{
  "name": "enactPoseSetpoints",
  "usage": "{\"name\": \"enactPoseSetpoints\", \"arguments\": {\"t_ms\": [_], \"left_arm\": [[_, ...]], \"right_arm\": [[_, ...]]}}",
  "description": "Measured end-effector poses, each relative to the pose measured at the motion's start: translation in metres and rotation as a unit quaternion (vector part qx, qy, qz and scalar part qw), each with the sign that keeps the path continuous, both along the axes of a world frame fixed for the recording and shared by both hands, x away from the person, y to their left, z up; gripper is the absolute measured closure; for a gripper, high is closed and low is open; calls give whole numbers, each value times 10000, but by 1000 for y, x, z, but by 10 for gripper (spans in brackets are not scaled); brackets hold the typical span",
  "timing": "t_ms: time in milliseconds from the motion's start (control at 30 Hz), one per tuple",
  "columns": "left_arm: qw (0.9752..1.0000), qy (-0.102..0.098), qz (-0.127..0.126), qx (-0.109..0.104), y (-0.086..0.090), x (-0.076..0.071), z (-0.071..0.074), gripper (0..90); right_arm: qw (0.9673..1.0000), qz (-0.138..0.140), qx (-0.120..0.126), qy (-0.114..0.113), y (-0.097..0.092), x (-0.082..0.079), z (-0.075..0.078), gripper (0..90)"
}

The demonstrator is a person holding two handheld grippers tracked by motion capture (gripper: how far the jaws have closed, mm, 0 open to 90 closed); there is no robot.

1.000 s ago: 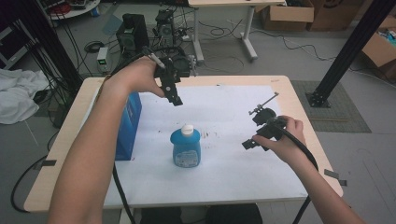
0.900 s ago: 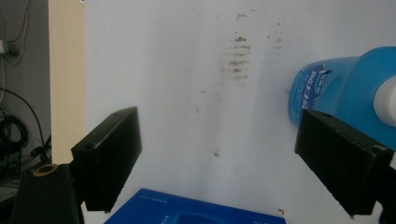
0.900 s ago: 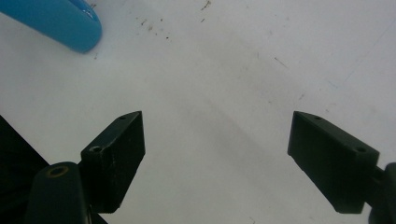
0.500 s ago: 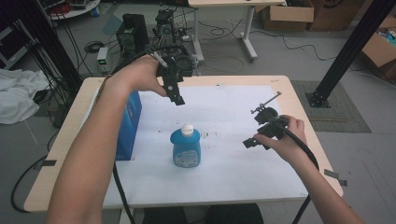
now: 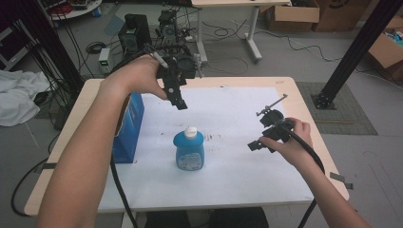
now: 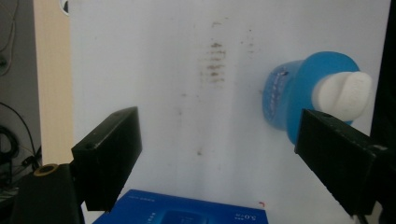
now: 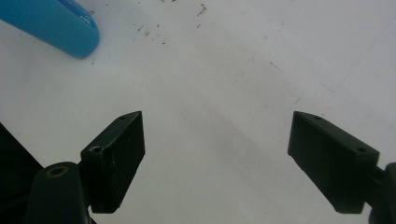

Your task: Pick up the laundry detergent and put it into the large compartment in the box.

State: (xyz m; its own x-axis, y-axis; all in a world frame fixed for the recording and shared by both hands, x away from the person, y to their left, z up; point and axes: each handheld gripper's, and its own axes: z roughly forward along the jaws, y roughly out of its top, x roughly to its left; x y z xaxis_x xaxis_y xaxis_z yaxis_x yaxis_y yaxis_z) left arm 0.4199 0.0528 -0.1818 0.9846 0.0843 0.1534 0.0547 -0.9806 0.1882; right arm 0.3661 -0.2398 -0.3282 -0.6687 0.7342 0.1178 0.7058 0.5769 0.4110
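Note:
A blue bottle [image 5: 189,151] with a white cap [image 5: 191,131] stands upright on the white sheet [image 5: 228,175] at the table's middle. My left gripper [image 5: 180,103] hovers above and behind it, pointing down, its jaws wide open and empty. In the left gripper view the bottle [image 6: 292,100] lies right of the gap, by the right jaw, and the left gripper [image 6: 219,154] holds nothing. My right gripper [image 5: 254,145] stands open low over the sheet, right of the bottle. In the right gripper view the bottle [image 7: 51,23] is at the top left, away from the right gripper [image 7: 217,154].
A blue box [image 5: 129,127] stands upright at the sheet's left edge, under my left forearm; its top [image 6: 187,212] sits below the jaws in the left gripper view. Brown smudges [image 5: 216,137] mark the sheet. The wooden table [image 5: 311,118] has bare edges; cables and equipment lie beyond.
Hardly anything: the left gripper has drifted slightly while staying open above the bottle, and the right gripper has kept its place.

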Motion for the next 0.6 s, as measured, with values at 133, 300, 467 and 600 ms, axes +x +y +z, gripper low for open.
{"name": "enactPoseSetpoints", "arguments": {"t_ms": [133,300,467,600], "left_arm": [[9999,74,-35,90,0,-8,0,155],[9998,122,-87,129,0,-22,-1,154],[9994,167,-169,240,-2,-33,-5,153],[9993,185,-232,226,-4,-41,-9,153]], "right_arm": [[10000,2,22,-25,1,0,1,188],[10000,24,36,-19,1,-1,-1,188],[10000,52,34,-48,1,-2,-1,187],[10000,34,49,-56,0,-2,0,188]]}}
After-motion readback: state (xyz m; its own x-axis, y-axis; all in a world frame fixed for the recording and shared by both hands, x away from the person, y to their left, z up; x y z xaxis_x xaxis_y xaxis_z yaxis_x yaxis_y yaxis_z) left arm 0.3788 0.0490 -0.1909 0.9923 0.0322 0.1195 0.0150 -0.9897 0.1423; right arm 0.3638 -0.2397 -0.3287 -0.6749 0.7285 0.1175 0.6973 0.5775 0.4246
